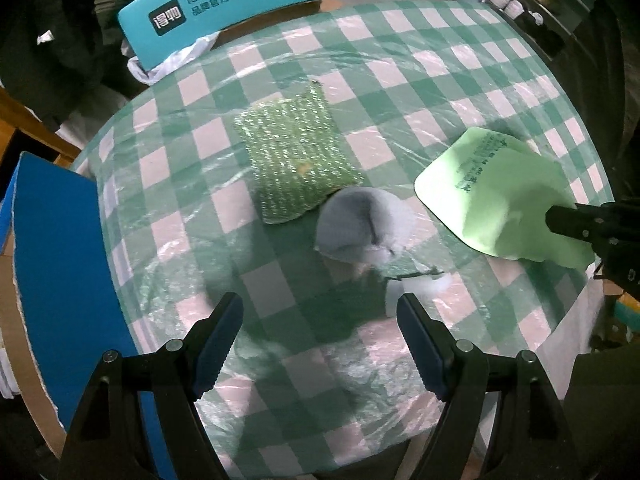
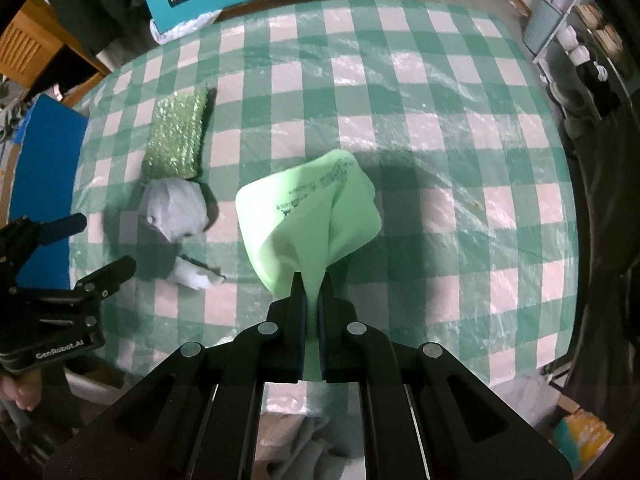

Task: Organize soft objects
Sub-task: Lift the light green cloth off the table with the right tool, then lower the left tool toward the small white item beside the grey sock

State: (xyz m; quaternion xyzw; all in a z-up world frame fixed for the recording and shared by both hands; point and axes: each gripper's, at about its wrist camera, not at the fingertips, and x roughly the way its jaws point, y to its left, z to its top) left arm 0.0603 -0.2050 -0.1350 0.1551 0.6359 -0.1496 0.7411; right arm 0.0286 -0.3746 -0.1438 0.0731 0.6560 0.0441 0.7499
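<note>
My right gripper (image 2: 312,280) is shut on a soft light-green pouch (image 2: 308,216) with dark print, held above the checked table; the pouch (image 1: 500,196) and the gripper (image 1: 560,220) also show at the right of the left wrist view. A glittery green scrubbing pad (image 1: 296,160) lies mid-table, seen too as the pad (image 2: 176,136). Against its near corner sits a grey rolled cloth (image 1: 360,224), the same cloth (image 2: 172,208), with a small white piece (image 1: 416,284) beside it. My left gripper (image 1: 320,328) hangs open above the table just short of the cloth, nothing between its fingers, and appears as the left gripper (image 2: 100,244).
The green-and-white checked tablecloth (image 1: 440,80) is under clear plastic film. A teal sign (image 1: 224,4) stands on a chair at the far edge. A blue board (image 1: 60,260) leans at the left. Shelves with cups (image 1: 516,0) stand at the far right.
</note>
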